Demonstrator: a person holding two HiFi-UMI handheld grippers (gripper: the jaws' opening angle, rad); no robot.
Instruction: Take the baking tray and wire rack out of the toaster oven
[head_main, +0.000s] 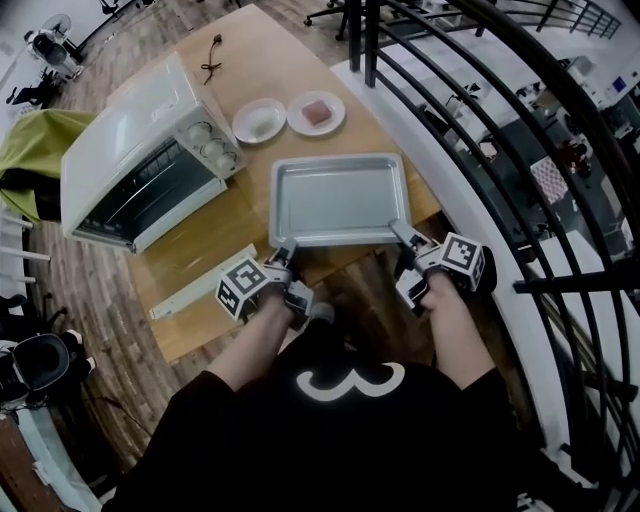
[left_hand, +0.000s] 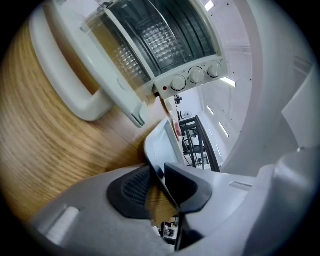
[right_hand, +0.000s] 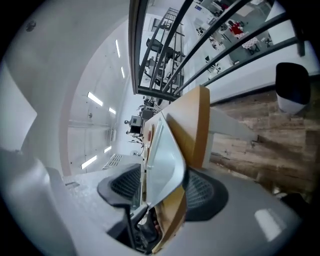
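Ahead of both grippers, the baking tray lies flat on the worktop.
Toaster oven stands ahead-left of the left gripper, which pinches the tray's near-left corner; the long axis runs across to the right gripper, jaws wide around the near-right corner.

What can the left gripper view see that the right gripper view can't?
Only the left gripper view shows the white boxy toaster oven, its door open. Only the right gripper view shows the brown plank floor. Both show the silver metal baking tray on the light wooden table, its rim between the jaws: the left hand-held gripper clamps it, and the right hand-held gripper is open around it.
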